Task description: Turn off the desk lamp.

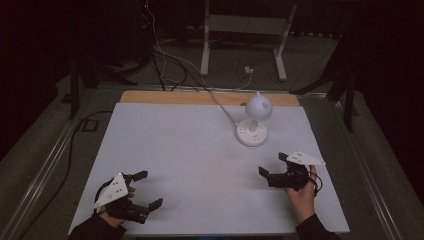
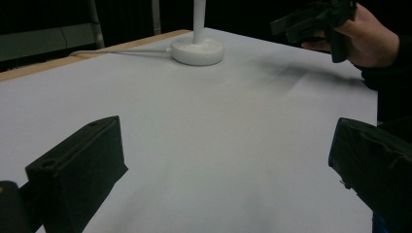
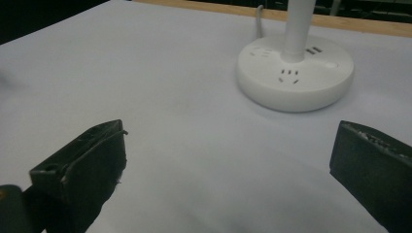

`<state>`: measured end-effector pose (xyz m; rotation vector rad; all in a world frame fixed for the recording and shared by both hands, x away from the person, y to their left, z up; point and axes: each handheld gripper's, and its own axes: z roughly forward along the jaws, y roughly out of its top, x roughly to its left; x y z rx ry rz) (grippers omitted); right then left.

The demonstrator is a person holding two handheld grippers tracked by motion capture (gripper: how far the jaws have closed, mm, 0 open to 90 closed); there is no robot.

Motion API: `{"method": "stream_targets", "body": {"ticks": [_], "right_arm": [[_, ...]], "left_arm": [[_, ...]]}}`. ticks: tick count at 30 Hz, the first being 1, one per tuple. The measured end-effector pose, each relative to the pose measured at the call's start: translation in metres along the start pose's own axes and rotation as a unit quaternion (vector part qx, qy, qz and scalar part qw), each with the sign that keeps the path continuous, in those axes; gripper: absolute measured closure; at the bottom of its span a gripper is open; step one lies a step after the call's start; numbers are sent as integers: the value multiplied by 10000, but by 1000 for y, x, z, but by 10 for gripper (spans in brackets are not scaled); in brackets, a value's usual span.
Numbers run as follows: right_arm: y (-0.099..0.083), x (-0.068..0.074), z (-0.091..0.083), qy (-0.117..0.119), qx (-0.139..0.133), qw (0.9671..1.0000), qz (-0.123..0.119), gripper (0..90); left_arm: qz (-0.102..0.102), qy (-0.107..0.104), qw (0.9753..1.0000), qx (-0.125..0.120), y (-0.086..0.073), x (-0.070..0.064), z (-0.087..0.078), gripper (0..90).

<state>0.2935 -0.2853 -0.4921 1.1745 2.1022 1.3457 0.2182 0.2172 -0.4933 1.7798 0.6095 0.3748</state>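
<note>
A white desk lamp stands at the back right of the white table sheet, its round base carrying sockets and a cable. My left gripper hovers at the front left, open, nothing between its jaws; in the left gripper view the lamp base lies far ahead. My right gripper is held at the front right, open and empty, a short way in front of the lamp base. The right hand with that gripper appears at the top right of the left gripper view.
A wooden strip runs along the table's far edge. The lamp's white cable trails off the back. Behind the table are a white frame stand and loose cables on a dark floor. Metal rails flank the table.
</note>
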Motion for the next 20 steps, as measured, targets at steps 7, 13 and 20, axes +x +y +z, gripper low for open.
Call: {"method": "stream_targets", "body": {"ticks": [7, 13, 20], "right_arm": [[-9, 8, -13, 129, 99, 9998, -131, 0], [-13, 9, -22, 87, 124, 9995, -277, 0], [-13, 8, -19, 124, 120, 9993, -338, 0]], "left_arm": [[-5, -3, 10000, 8, 0, 0, 0, 4], [6, -5, 10000, 47, 0, -1, 1, 4], [7, -3, 10000, 42, 0, -1, 1, 4]]}}
